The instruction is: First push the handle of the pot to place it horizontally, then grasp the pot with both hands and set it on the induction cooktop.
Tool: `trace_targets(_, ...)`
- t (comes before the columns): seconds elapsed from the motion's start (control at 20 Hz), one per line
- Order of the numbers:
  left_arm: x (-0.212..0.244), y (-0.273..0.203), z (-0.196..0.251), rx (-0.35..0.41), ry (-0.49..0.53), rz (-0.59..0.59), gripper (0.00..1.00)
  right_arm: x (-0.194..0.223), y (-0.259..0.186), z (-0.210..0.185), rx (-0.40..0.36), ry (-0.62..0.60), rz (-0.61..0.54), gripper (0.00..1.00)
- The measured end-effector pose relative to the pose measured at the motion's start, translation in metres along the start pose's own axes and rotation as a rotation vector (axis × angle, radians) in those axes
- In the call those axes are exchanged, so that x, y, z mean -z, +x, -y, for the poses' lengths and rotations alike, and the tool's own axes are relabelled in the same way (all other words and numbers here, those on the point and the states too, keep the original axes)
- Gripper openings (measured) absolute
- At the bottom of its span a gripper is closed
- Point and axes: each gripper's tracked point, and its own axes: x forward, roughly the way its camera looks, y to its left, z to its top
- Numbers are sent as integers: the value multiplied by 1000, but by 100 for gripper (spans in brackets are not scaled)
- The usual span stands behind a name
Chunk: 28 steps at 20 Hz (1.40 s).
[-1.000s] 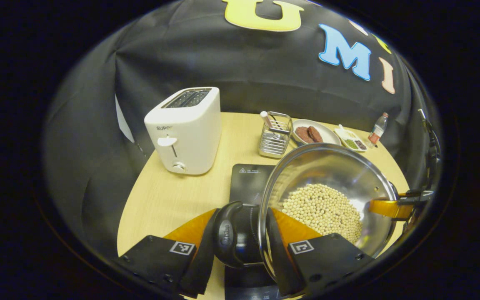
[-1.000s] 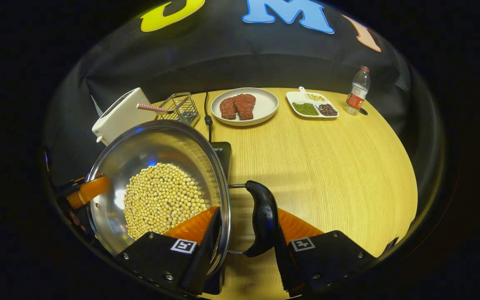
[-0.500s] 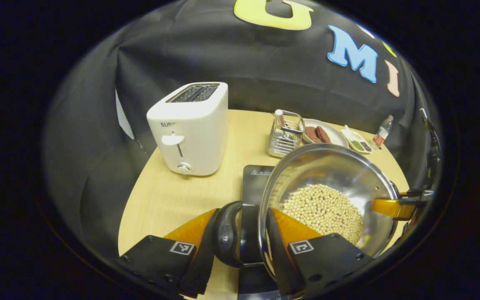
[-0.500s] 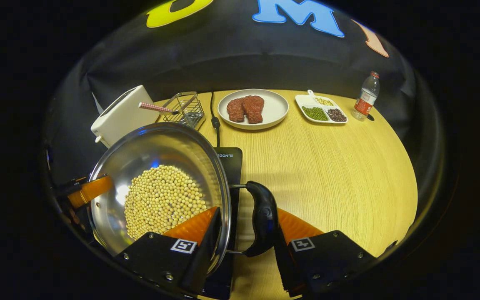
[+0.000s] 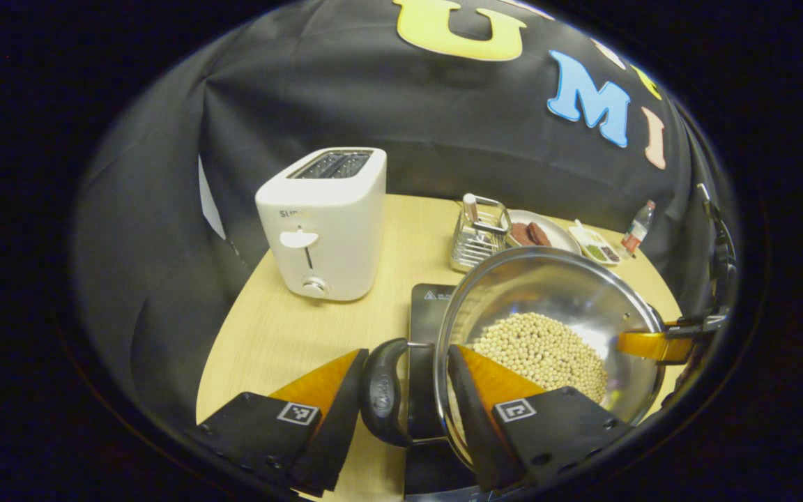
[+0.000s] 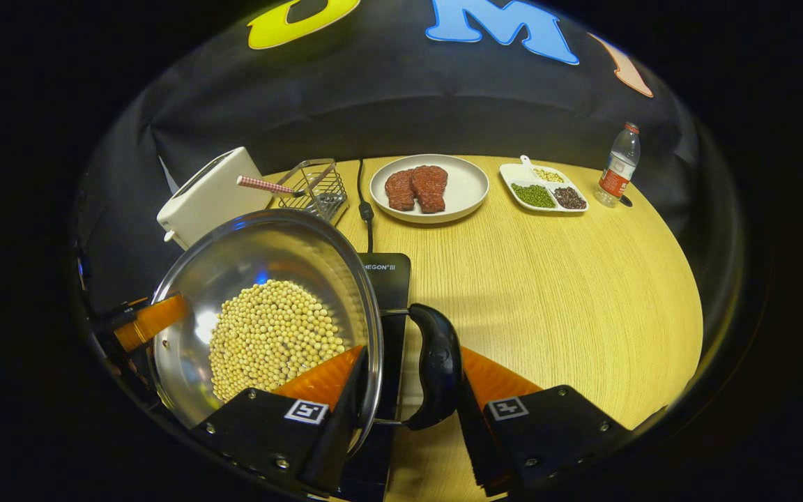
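I've got the steel pot (image 5: 548, 328) up off the bench (image 5: 283, 335), over the induction cooktop (image 5: 429, 307); left gripper (image 5: 401, 401) jaws straddle its left loop handle (image 5: 382, 394) and rim, right gripper (image 6: 408, 380) jaws do the same on the right loop handle (image 6: 436, 366), but I can't tell if either pair actually presses. It's rigid, slick steel, heavy-ish with loose soybeans (image 6: 272, 335) that'll shift if it tilts, so the handles are the hold. Left gripper view gives the toaster (image 5: 325, 223) front; right gripper view gives the cooktop's cord (image 6: 363, 202), plate of steaks (image 6: 429, 188), sectioned dish (image 6: 544, 188) and bottle (image 6: 617, 164) clearly.

Black cloth wall (image 6: 401, 104) behind a round, light wooden table (image 6: 583, 293).
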Motion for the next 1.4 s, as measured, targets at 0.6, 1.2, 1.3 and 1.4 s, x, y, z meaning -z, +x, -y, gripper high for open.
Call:
trace_targets(0.6,-59,-77,-21,-142,-85,267,96,-48,-54,15,-27,-53,261,90)
trace_targets(1.2,-177,-245,204,-24,12,643,93,-146,-259,118,12,-64,718,89)
trace_targets(1.3,-193,-261,255,17,-4,688,96,-155,-287,150,40,-39,760,89)
trace_targets(1.4,-199,-283,303,71,-22,713,93,-158,-315,181,71,-25,790,89)
